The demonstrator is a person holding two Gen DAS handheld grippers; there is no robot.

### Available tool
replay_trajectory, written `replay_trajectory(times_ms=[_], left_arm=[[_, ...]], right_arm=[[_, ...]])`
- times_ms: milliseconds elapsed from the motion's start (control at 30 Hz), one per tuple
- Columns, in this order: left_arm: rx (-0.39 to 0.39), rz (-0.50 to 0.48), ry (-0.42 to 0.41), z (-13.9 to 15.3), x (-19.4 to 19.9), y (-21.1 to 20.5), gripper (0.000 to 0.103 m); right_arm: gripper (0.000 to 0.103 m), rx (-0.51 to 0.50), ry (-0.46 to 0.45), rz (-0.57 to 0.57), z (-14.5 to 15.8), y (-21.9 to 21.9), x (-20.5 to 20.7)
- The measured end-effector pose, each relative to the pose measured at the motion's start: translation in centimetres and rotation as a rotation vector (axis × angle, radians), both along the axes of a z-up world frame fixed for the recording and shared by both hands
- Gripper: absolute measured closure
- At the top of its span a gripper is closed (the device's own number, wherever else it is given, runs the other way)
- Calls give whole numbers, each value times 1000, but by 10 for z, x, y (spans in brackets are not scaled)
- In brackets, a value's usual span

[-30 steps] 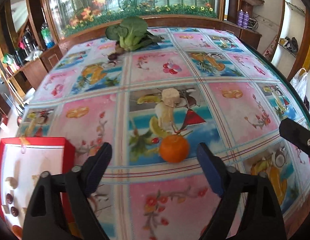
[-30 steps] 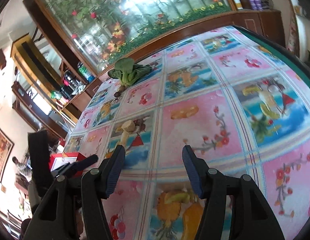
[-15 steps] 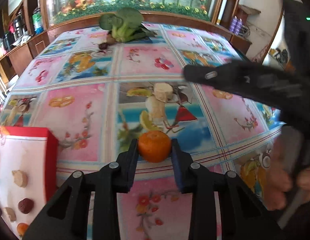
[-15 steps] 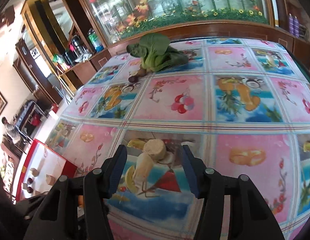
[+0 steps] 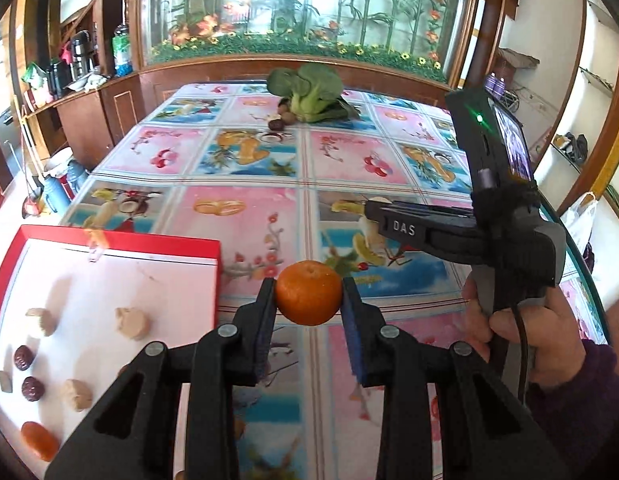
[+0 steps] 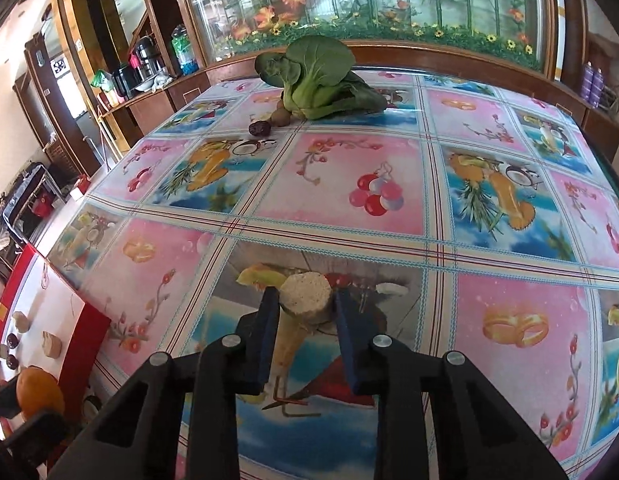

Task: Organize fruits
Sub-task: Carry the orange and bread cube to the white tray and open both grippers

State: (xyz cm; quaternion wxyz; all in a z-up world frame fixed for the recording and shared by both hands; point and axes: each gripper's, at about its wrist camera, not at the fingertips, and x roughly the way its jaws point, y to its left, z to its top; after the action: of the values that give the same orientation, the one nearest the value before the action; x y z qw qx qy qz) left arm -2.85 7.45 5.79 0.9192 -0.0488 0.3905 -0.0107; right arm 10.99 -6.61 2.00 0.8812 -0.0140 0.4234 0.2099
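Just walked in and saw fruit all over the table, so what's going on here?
A person is sorting food with a handheld gripper in each hand. The left gripper is clamped on an orange, beside a red tray already holding several pieces. The right gripper is closing its jaws on a pale round slice on the tablecloth. A leafy green and a few small fruits wait at the far end.

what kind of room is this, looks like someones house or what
Most likely a dining or living room in a home. A table under a fruit-print plastic cloth, a wooden sideboard with flasks and bottles, and a big decorative glass panel of bamboo and flowers behind it all point to a lived-in household.
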Motion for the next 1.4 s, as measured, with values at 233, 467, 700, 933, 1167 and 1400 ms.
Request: replay_trajectory(times_ms=[233,467,700,933,1167,1400], left_arm=[[26,38,-9,4,-11,8,69],[69,160,-44,13,-40,56,69],[102,342,-65,19,-84,134,69],[153,449,-61,15,-133,182,69],[156,460,-7,-7,-154,202,69],[131,444,30,-22,-161,204,69]], right_arm=[[76,107,-21,33,23,-1,-22],[76,277,-88,137,56,27,-72],[77,337,-68,298,59,82,-127],[76,280,-21,483,44,147,-180],[76,203,16,568,26,175,-207],[76,178,27,550,16,173,-209]])
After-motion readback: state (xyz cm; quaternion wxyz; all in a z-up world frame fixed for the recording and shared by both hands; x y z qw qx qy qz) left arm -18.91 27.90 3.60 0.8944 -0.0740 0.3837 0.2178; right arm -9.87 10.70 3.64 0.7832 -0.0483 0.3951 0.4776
